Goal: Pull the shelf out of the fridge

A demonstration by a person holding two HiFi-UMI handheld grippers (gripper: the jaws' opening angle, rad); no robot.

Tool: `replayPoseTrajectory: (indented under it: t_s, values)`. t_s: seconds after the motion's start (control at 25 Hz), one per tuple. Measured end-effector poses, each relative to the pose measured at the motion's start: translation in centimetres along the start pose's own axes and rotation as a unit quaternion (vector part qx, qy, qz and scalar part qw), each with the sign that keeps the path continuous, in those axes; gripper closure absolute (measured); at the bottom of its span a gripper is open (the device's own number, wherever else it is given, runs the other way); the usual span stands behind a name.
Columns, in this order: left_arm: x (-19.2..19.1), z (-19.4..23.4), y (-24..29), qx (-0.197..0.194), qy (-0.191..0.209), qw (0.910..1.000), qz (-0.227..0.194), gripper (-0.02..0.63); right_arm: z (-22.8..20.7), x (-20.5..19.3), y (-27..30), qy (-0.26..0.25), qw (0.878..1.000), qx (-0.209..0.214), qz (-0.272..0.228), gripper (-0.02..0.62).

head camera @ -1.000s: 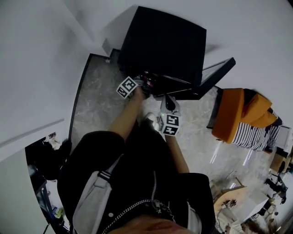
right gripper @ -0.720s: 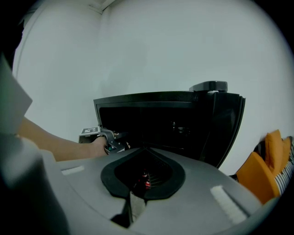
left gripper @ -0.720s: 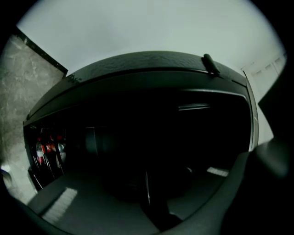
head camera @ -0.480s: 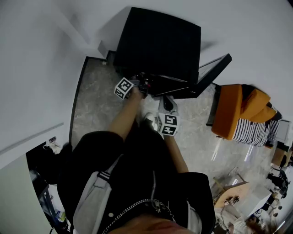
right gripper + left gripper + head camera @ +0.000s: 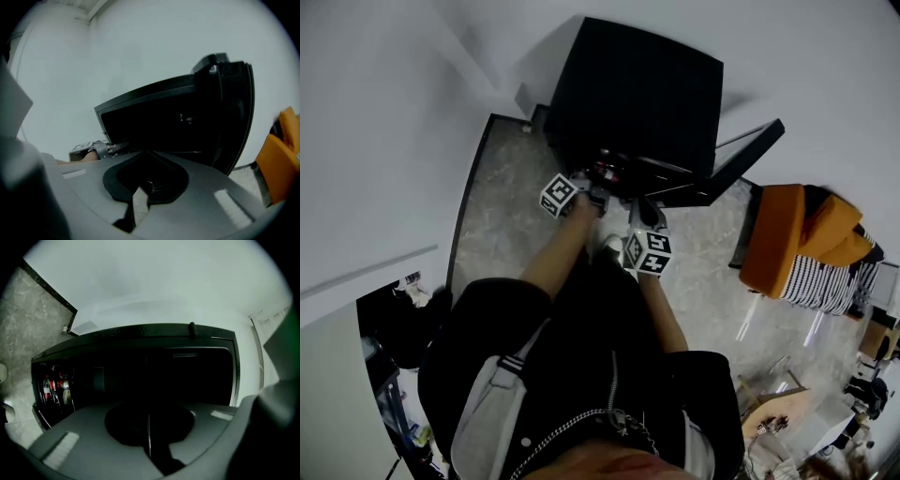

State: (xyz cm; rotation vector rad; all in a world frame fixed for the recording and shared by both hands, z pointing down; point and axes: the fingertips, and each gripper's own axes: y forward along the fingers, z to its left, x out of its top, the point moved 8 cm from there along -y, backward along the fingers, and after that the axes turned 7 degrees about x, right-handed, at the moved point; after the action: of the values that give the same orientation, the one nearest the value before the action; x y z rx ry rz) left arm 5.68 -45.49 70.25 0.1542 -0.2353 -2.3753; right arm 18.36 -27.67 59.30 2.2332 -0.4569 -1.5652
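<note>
The person stands over the black fridge (image 5: 637,94), whose door (image 5: 741,164) hangs open to the right. The bare left forearm (image 5: 555,251) reaches forward and holds the left gripper (image 5: 598,190) level at the mouth of the fridge, its marker cube rolled toward the wall. The right forearm (image 5: 664,314) is stretched out just beside it, with the right gripper (image 5: 639,208) tilted downward in front of the opening, short of the cabinet.

Compared with a half second ago, the left gripper sits slightly further out from the fridge, toward the person. The right gripper keeps about the same place next to it.

In the left gripper view the jaws are closed on a thin pale edge, the shelf (image 5: 149,437), which runs edge-on between them and back into the dark interior. Bottles (image 5: 55,389) stand in a rack at the far left of that view. In the right gripper view the jaws are pressed together with nothing between them, and the left gripper shows beyond them at the fridge front.
</note>
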Motion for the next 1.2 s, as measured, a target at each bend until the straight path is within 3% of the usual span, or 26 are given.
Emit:
replayPoseTrajectory:
  t_s: [0.08,0.16,0.32,0.48,0.6,0.68,0.84,0.92,1.2]
  values:
    - [-0.1,0.1,-0.7,0.0,0.001,1.0,0.002,0.571,-0.8,-0.7,0.3,0.047,0.999,0.007,-0.007,0.592]
    - [-0.2,0.3,-1.4,0.002,-0.004,1.0,0.004,0.571,-2.1,-1.6,0.7,0.139,0.99,0.02,-0.019,0.592]
    - [-0.3,0.4,-2.6,0.012,-0.006,0.9999,0.009,0.571,-5.3,-3.8,1.1,0.314,0.947,0.013,-0.059,0.592]
    - [-0.4,0.6,-3.1,0.009,-0.004,0.9998,0.016,0.57,-7.8,-5.1,1.5,0.407,0.903,0.045,-0.133,0.583]
    - [0.0,0.7,-3.0,0.001,0.007,0.9997,0.025,0.568,-9.1,-6.0,2.1,0.471,0.864,0.057,-0.166,0.512]
    - [0.6,0.9,-2.9,-0.004,0.006,0.9997,0.021,0.552,-9.6,-6.2,2.6,0.495,0.847,0.062,-0.181,0.486]
    - [2.0,1.0,-2.1,-0.011,-0.002,0.9998,0.015,0.535,-10.4,-5.8,4.0,0.504,0.838,0.077,-0.195,0.474]
    - [2.4,0.8,-1.5,-0.012,-0.003,0.9998,0.018,0.534,-11.0,-5.6,4.5,0.514,0.827,0.081,-0.212,0.457]
    - [3.3,0.4,-0.1,-0.01,-0.009,0.9997,0.022,0.574,-12.3,-4.6,6.1,0.535,0.807,0.073,-0.239,0.489]
